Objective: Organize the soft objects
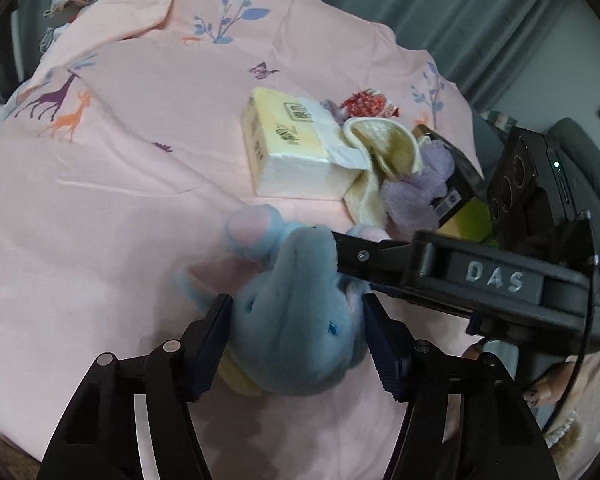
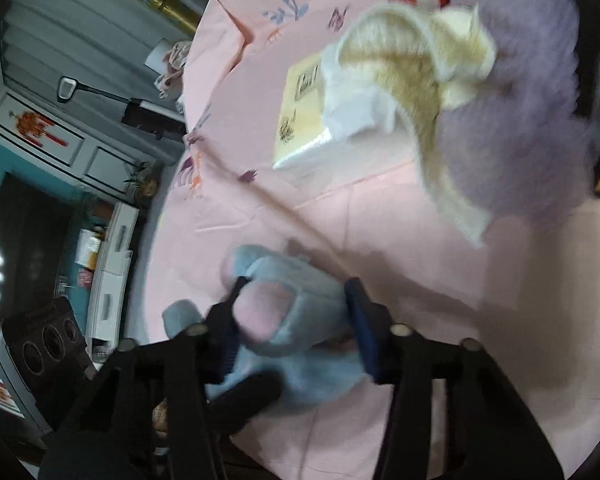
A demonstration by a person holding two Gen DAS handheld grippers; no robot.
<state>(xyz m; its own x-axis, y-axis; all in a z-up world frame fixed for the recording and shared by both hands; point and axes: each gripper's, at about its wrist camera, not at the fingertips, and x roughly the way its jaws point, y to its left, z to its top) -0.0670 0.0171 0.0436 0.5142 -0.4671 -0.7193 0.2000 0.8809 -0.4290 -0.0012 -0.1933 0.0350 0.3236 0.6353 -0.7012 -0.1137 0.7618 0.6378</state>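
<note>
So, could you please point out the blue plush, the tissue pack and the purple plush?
blue plush [image 1: 296, 312], left wrist view, its head
tissue pack [image 1: 288, 148], left wrist view, top face
purple plush [image 2: 532, 120], right wrist view, fuzzy body

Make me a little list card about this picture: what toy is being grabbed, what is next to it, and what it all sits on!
toy: blue plush elephant
left tongs: closed on the elephant's head
right tongs: closed on its pink-soled foot
nearby: yellow tissue pack, cream cloth, purple fluffy thing
underneath: pink sheet with animal prints
</note>
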